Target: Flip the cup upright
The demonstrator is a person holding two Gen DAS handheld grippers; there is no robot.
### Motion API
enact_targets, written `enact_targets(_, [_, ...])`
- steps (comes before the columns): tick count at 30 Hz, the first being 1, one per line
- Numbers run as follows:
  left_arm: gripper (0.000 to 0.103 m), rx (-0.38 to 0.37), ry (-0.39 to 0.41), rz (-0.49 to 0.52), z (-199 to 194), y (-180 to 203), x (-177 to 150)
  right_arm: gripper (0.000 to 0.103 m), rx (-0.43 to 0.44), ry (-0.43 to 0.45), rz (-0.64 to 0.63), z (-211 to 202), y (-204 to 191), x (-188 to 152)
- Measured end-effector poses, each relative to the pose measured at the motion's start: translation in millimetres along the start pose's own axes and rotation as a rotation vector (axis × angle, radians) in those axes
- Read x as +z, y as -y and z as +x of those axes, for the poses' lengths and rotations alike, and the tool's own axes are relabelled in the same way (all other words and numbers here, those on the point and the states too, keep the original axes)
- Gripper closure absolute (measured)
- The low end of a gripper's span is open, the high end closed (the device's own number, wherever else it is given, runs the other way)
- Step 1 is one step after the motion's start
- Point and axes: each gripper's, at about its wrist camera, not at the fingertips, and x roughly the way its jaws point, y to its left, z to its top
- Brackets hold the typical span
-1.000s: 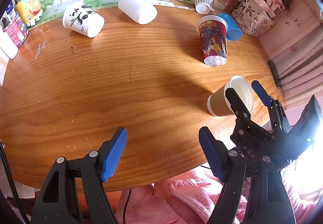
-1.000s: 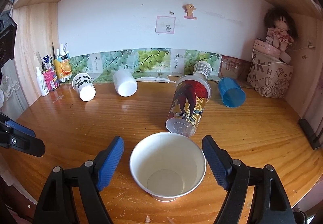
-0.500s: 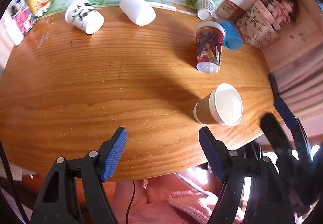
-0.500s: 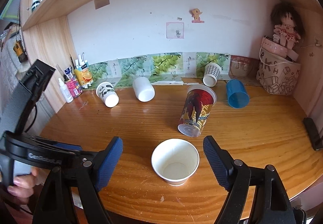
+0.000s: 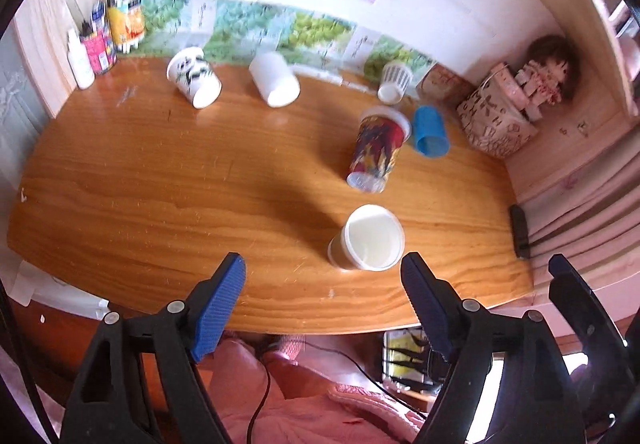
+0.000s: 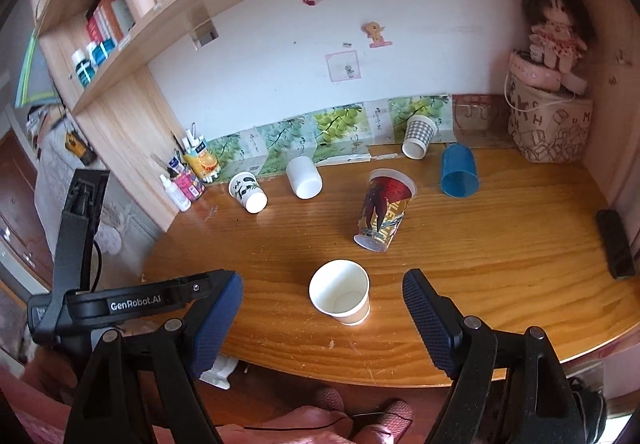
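A brown paper cup (image 5: 366, 244) stands upright near the table's front edge, white inside; it also shows in the right wrist view (image 6: 341, 292). My left gripper (image 5: 322, 302) is open and empty, held back over the table's front edge. My right gripper (image 6: 322, 320) is open and empty, also back from the cup, which sits between and beyond its fingers. Other cups lie on their sides: a red printed cup (image 5: 376, 152), a blue cup (image 5: 430, 132), a white cup (image 5: 276, 82), a panda cup (image 5: 194, 78) and a checked cup (image 5: 394, 84).
The wooden table (image 5: 160, 180) has a bookshelf side panel (image 6: 132, 148) at left with bottles and pens (image 6: 188, 172). A patterned bag with a doll (image 6: 548, 116) stands at the back right. A black object (image 6: 616, 244) lies at the right edge.
Both grippers have pulled back and up from the table. The brown cup, between the right gripper's fingers a second ago, now stands free, farther away. The other cups have not moved.
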Motion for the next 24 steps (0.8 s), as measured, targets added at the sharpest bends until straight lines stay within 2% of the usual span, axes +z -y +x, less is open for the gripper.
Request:
enact_targets(3, [0.016, -0.001, 0.086, 0.029, -19.4, 16.2, 0.5, 0.020, -0.061, 0.048, -0.036, -17.4, 4.2, 6.7])
enact_targets(7, [0.015, 0.045, 0.220, 0.062, -44.9, 38.2, 1.0, 0.020, -0.055, 0.107, -0.038, -40.2, 9.5, 10.1])
enact_targets(12, [0.010, 0.169, 0.398, 0.071, -69.0, 57.2, -2.9, 0.020, -0.037, 0.151, -0.068, -51.9, 9.3, 9.4])
enact_targets(17, [0.006, 0.209, 0.478, 0.080, -78.5, 61.5, -4.5, 0.020, -0.023, 0.164, -0.076, -50.4, 14.4, 13.9])
enact_targets(19, [0.006, 0.223, 0.491, 0.096, -78.1, 64.1, -3.8, 0.014, -0.011, 0.161, -0.067, -47.9, 16.9, 14.9])
enact_targets(24, [0.004, 0.294, 0.518, 0.125, -77.5, 76.1, -8.1, 0.014, 0.009, 0.144, -0.066, -39.8, 20.0, 17.1])
